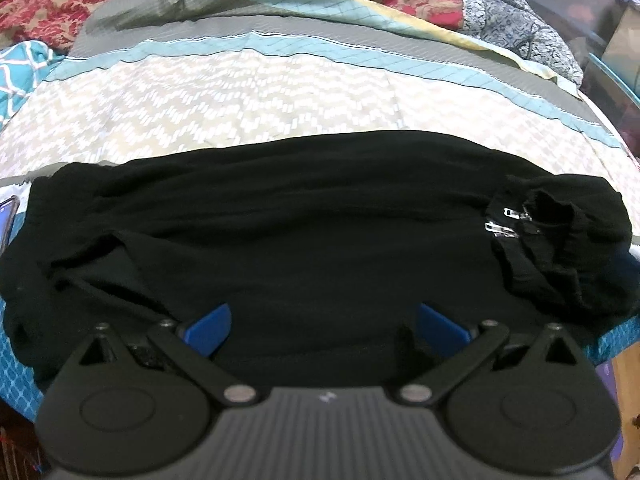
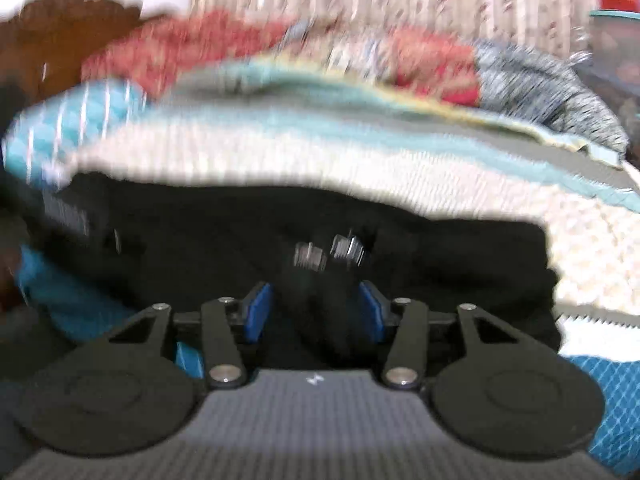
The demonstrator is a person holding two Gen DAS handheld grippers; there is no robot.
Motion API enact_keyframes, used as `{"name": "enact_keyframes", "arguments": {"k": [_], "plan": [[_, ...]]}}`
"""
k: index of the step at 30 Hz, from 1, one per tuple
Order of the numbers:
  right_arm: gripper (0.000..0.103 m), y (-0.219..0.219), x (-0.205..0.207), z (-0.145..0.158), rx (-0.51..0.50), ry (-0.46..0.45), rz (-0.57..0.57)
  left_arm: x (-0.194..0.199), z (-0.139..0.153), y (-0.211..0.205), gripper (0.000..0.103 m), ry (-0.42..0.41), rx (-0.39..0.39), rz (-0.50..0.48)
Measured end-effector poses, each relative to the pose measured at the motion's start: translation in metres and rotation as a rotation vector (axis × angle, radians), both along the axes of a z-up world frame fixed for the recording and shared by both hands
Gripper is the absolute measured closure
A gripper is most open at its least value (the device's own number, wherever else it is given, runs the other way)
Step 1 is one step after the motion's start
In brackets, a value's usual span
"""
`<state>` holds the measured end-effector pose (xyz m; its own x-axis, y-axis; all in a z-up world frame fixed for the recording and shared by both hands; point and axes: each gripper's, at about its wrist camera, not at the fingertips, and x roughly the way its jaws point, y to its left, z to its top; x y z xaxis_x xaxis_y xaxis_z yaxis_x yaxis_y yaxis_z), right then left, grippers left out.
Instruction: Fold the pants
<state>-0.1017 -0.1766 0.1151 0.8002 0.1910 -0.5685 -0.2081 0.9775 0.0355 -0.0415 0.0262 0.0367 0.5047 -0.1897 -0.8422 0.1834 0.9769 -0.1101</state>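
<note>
Black pants (image 1: 280, 220) lie in a long band across the near edge of a bed. Their waist end with silver zipper metal (image 1: 506, 226) is bunched at the right. My left gripper (image 1: 324, 328) is open just above the pants' near edge, its blue pads (image 1: 210, 330) wide apart and empty. The right wrist view is blurred by motion. There my right gripper (image 2: 316, 312) has black pants fabric (image 2: 316, 304) bunched between its blue pads (image 2: 256, 312), just below the zipper metal (image 2: 328, 252). The jaws stand partly closed around that fabric.
The bed has a cream chevron cover (image 1: 224, 100) with teal and grey stripes. Red floral bedding (image 1: 60, 4) and a dark patterned blanket (image 1: 516, 20) lie behind. A phone (image 1: 6, 218) lies at the left edge. The bed edge and wood floor (image 1: 628, 392) are at the right.
</note>
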Motion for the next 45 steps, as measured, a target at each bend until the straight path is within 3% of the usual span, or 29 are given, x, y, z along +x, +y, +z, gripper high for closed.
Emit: {"name": "enact_keyframes", "arguments": {"k": [3, 5, 7, 9, 10, 14, 17, 20, 22, 24, 31, 37, 42, 45], "plan": [[0.053, -0.015, 0.006, 0.006, 0.029, -0.065, -0.126, -0.002, 0.0, 0.001, 0.0, -0.001, -0.001, -0.008], [0.052, -0.027, 0.018, -0.006, 0.027, -0.077, -0.225, -0.003, 0.002, 0.003, 0.0, -0.006, -0.005, -0.008], [0.052, -0.045, 0.039, -0.034, 0.047, -0.005, -0.296, -0.004, 0.003, 0.005, 0.0, -0.008, -0.004, 0.0], [0.052, -0.061, 0.061, -0.075, 0.07, 0.129, -0.319, -0.005, 0.002, 0.008, 0.0, -0.002, -0.001, 0.008], [0.052, -0.059, 0.058, -0.083, 0.051, 0.065, -0.301, -0.005, 0.002, 0.007, 0.0, 0.001, 0.0, 0.011], [0.051, -0.033, 0.063, -0.079, -0.088, 0.062, -0.296, -0.008, 0.006, 0.011, 0.0, -0.009, -0.006, 0.007], [0.052, -0.043, 0.057, -0.068, -0.048, 0.068, -0.315, -0.013, 0.02, 0.023, 0.0, -0.051, -0.042, -0.002], [0.052, -0.037, 0.038, -0.045, -0.014, -0.024, -0.321, -0.027, 0.045, 0.05, 0.0, -0.155, -0.095, 0.001], [0.052, -0.025, 0.027, -0.035, 0.019, -0.063, -0.291, -0.034, 0.056, 0.076, 0.0, -0.206, -0.122, 0.059], [0.052, -0.01, 0.026, -0.033, 0.065, -0.045, -0.232, -0.035, 0.06, 0.108, 0.0, -0.216, -0.153, 0.162], [0.052, 0.067, 0.058, -0.041, 0.147, 0.086, 0.027, -0.042, 0.042, 0.203, 0.0, -0.148, -0.247, 0.472], [0.068, 0.139, 0.087, -0.038, 0.185, 0.184, 0.216, -0.034, -0.002, 0.223, 0.0, -0.038, -0.39, 0.519], [0.071, 0.182, 0.106, -0.042, 0.271, 0.27, 0.277, -0.025, -0.033, 0.232, 0.0, 0.029, -0.485, 0.545], [0.071, 0.207, 0.11, -0.052, 0.298, 0.32, 0.314, -0.022, -0.041, 0.24, 0.002, 0.013, -0.531, 0.564]]}}
